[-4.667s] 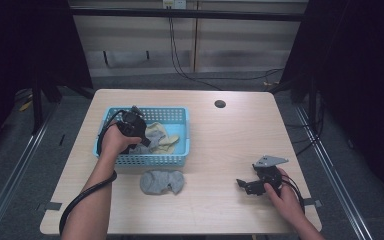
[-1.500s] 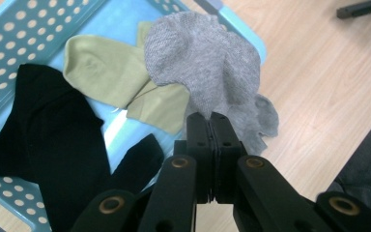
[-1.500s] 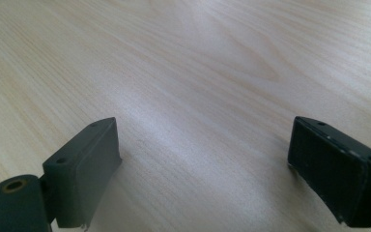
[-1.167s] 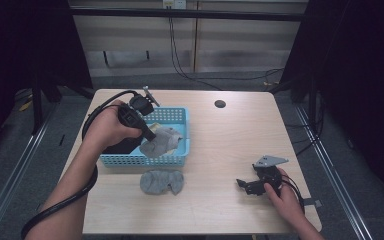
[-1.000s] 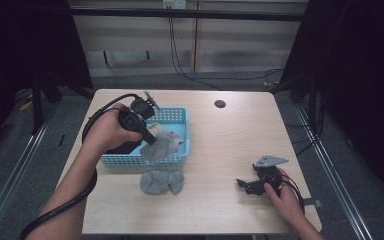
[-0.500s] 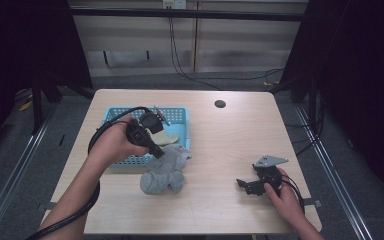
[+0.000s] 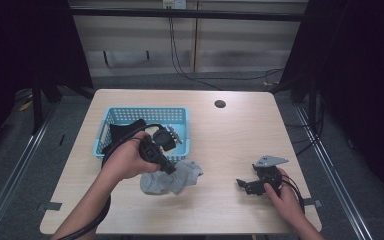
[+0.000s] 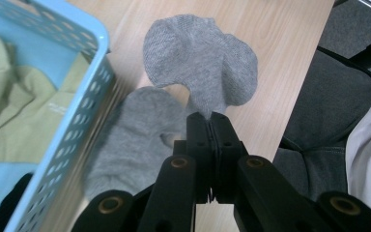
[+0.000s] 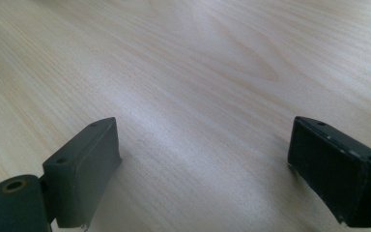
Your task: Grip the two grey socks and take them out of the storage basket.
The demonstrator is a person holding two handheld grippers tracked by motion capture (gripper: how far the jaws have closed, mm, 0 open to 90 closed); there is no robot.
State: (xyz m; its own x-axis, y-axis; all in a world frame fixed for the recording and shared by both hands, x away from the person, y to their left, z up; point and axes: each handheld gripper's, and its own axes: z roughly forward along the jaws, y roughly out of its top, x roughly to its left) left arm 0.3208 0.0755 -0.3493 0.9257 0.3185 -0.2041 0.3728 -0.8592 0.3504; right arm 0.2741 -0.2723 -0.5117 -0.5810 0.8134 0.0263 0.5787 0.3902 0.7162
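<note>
Carrying: a grey sock (image 8: pixel 207 67) pinched by its edge in my left gripper (image 8: pixel 210 126), jaws pressed flat together on the fabric, so the rest of it hangs free ahead of the tips.
Grip reason: taking just the hem lets the sock drape open instead of bunching, which I judge makes it easier to lay flat.
Sock position: in the high view it sits at about 3 o'clock from the second grey sock (image 7: pixel 156 183), the two touching or overlapping on the table (image 7: pixel 230 135).
Second sock: lying on the wood just off the basket's front edge, at roughly 5 o'clock from the blue basket (image 7: pixel 111 120); looks like the start of a pile.
Basket: yellow-green cloth (image 8: pixel 14 106) and something dark lie inside it, so I reckon the sorting isn't finished.
Left hand (image 7: pixel 125 162): low over the socks, tips angled down toward the table.
Right gripper (image 7: pixel 246 186): resting on the table at 3 o'clock from the socks, well apart, jaws spread wide with bare wood between them.
Right reason: parked out of the way, I'd say, while the left does the work.
</note>
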